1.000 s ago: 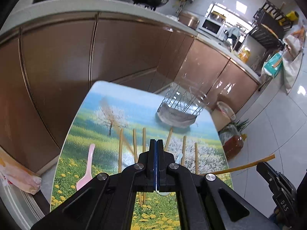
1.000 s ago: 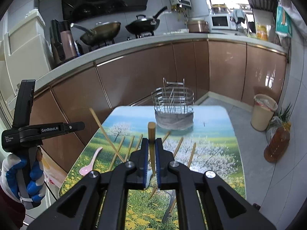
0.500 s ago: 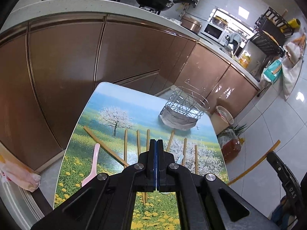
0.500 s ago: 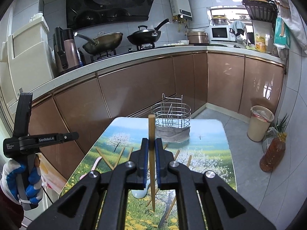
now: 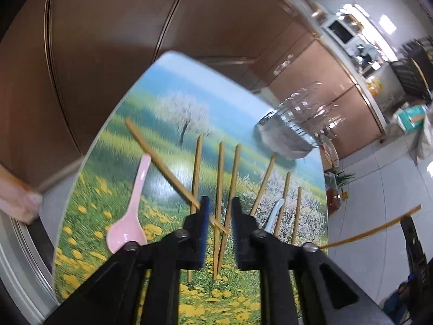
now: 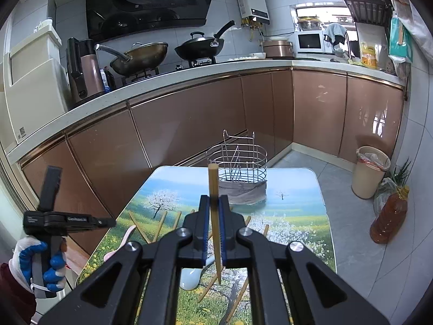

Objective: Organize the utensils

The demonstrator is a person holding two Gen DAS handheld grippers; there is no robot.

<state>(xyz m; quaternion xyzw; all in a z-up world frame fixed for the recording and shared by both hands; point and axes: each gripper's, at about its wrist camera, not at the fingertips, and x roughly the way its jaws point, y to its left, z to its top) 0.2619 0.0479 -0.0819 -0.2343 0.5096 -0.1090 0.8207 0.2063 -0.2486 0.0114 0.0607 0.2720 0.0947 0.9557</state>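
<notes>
Utensils lie loose on the table, whose printed top ends in open floor at 3 o'clock and faces cabinets at 12 in the right wrist view. The wire basket stands at 12, near the far edge, with bare tabletop around it. Several chopsticks lie in a row at the table's middle, a pink spoon at 9 of them.

The right gripper is clamped on one chopstick, held upright above the table. Judged step: carrying it to the basket; next move calls for aligning its tip over the basket mouth.

The left gripper hangs with jaws apart over the row, holding nothing.
</notes>
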